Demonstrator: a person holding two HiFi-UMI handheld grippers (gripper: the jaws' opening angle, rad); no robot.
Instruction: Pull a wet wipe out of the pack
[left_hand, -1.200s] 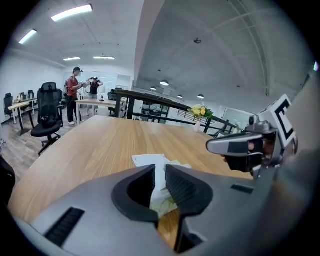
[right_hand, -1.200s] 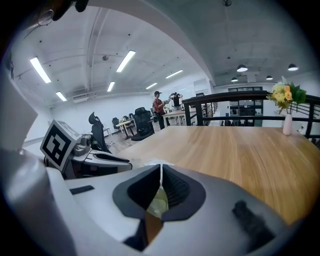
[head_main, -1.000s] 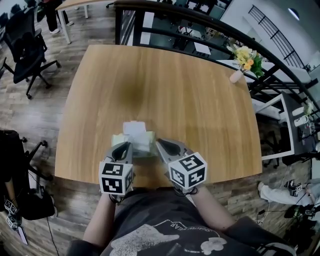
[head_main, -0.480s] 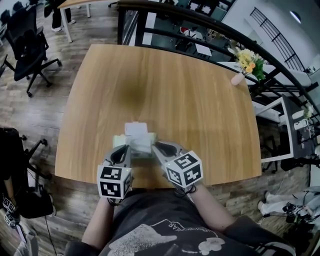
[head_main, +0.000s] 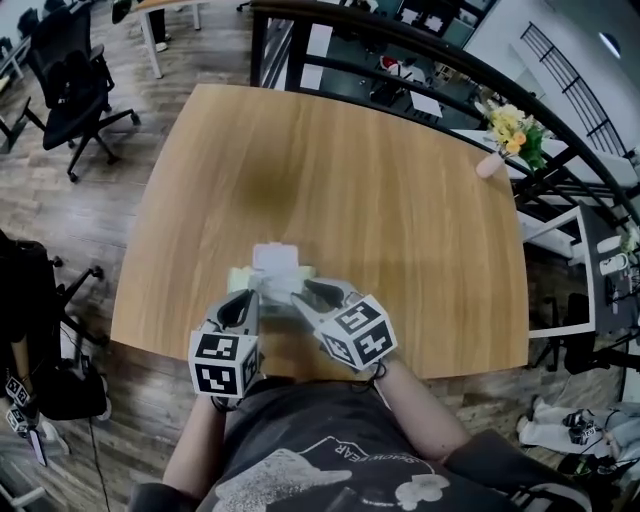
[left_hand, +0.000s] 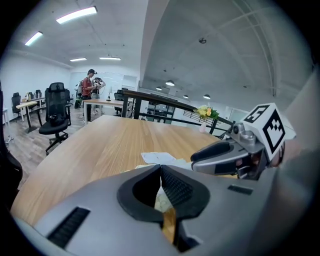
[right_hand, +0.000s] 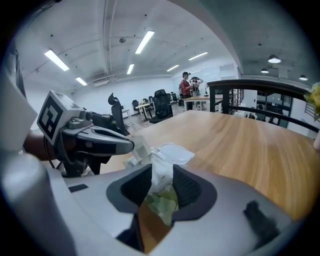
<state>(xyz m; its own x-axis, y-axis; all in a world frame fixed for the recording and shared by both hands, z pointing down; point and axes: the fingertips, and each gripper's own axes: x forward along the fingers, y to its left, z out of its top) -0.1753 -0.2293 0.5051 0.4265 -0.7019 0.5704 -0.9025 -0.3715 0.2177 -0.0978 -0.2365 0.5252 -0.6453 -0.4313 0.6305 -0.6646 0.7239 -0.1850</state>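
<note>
A pale green wet wipe pack (head_main: 268, 285) lies near the front edge of the wooden table (head_main: 400, 230), its white lid (head_main: 276, 257) flipped open toward the far side. My left gripper (head_main: 245, 300) is shut on the pack's near left edge; in the left gripper view its jaws (left_hand: 161, 167) meet over the green film (left_hand: 162, 200). My right gripper (head_main: 303, 293) reaches in from the right. In the right gripper view a white wipe (right_hand: 159, 161) stands up between its open jaws (right_hand: 162, 172), above the pack (right_hand: 162, 202).
A small vase of flowers (head_main: 497, 158) stands at the table's far right corner. A black railing (head_main: 400, 45) runs behind the table. An office chair (head_main: 75, 100) stands on the floor at far left. A person (left_hand: 90, 87) stands far off by other desks.
My right gripper has moved left and down onto the middle of the pack and has rolled a little. The left gripper has stayed at the pack's near left edge.
</note>
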